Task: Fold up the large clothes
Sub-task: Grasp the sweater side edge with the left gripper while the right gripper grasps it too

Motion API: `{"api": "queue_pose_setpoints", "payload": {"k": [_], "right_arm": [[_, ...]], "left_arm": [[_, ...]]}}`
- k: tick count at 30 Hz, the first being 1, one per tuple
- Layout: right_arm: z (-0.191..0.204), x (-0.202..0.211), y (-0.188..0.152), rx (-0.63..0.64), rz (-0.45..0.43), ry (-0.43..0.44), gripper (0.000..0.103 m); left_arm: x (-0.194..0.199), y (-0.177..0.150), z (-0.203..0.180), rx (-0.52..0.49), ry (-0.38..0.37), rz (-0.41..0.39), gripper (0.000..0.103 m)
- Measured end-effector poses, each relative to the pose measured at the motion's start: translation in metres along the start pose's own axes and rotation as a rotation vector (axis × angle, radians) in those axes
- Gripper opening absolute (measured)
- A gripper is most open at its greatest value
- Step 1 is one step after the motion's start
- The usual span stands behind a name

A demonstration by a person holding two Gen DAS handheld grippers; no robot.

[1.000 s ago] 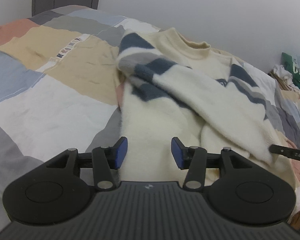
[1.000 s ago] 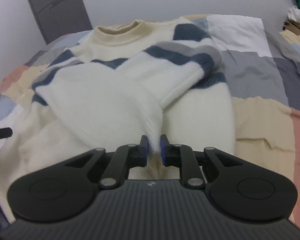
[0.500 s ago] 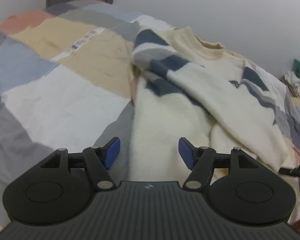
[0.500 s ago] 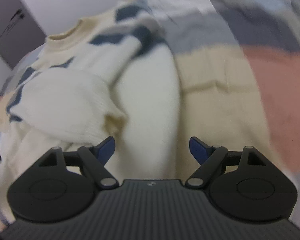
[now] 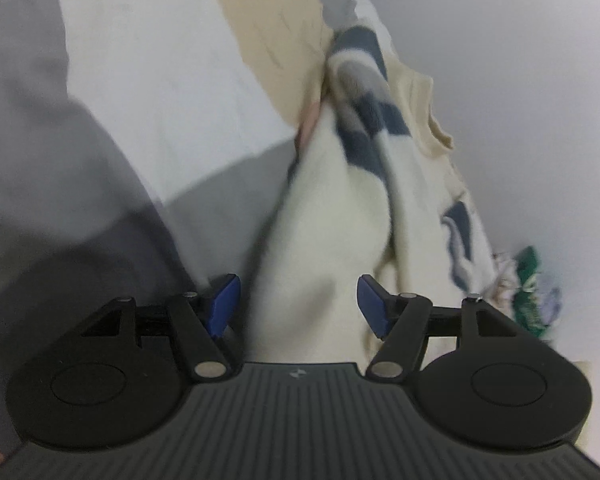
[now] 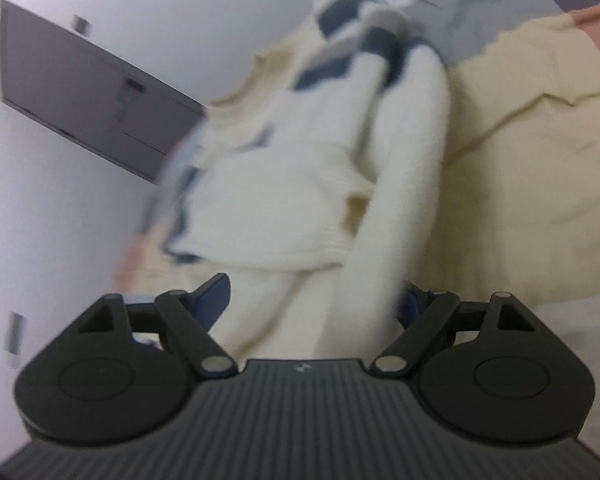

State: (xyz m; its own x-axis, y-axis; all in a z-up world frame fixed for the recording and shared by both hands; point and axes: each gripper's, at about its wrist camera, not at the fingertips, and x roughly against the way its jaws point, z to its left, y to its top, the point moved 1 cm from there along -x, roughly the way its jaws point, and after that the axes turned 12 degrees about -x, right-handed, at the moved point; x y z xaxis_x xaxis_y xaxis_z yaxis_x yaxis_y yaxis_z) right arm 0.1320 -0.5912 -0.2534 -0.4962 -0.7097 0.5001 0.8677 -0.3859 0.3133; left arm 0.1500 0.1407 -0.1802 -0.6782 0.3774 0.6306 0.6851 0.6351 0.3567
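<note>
The fluffy cream knitted sweater with navy and grey stripes [image 5: 340, 232] lies on the patchwork quilt of grey, white, beige and pink panels [image 5: 148, 92], both sleeves crossed over its chest. A second ago the right gripper [image 6: 312, 300] pinched a sleeve cuff; now its jaws stand wide apart, empty, astride the hem, as do those of the left gripper [image 5: 298, 300], so the sleeve fold looks finished and a hem grab seems next. Both views are tilted and blurred; a grey door [image 6: 96, 96] and a clothes pile [image 5: 528, 292] sit well clear.
</note>
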Motion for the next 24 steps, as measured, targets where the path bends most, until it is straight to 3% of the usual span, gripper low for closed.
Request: {"api": "queue_pose_setpoints", "payload": {"k": [2,5,8,11,14,17,20,21,23,24], "right_arm": [[0.004,0.005,-0.001,-0.001,-0.009,0.089,0.086],[0.01,0.005,-0.006,0.007,0.007,0.133,0.085],[0.005,-0.001,-0.007,-0.009,0.006,0.077,0.085],[-0.01,-0.012,-0.008,-0.061,0.039,-0.086,0.085],[-0.029,-0.026,-0.013,-0.136,0.064,-0.228,0.081],[-0.017,-0.035,-0.018,-0.067,0.09,-0.242,0.084],[-0.011,-0.04,-0.026,-0.078,0.141,-0.12,0.083],[-0.009,-0.041,-0.027,-0.074,0.134,-0.122,0.079],[-0.008,-0.043,-0.029,-0.053,0.109,-0.189,0.056],[-0.011,-0.043,-0.029,-0.063,0.102,-0.207,0.05]], "left_arm": [[-0.007,-0.005,-0.005,0.01,-0.081,0.04,0.07],[-0.014,-0.016,-0.02,-0.044,-0.117,0.087,0.07],[-0.019,-0.028,-0.027,-0.078,-0.084,0.116,0.07],[-0.029,-0.036,-0.034,-0.107,-0.066,0.172,0.07],[-0.033,-0.045,-0.057,-0.224,-0.107,0.197,0.07],[-0.033,-0.056,-0.071,-0.268,-0.107,0.182,0.07],[-0.043,-0.058,-0.061,-0.197,-0.071,0.205,0.07],[-0.047,-0.057,-0.055,-0.171,-0.063,0.214,0.07],[-0.051,-0.057,-0.05,-0.142,-0.064,0.224,0.07],[-0.054,-0.058,-0.05,-0.144,-0.063,0.225,0.07]]}}
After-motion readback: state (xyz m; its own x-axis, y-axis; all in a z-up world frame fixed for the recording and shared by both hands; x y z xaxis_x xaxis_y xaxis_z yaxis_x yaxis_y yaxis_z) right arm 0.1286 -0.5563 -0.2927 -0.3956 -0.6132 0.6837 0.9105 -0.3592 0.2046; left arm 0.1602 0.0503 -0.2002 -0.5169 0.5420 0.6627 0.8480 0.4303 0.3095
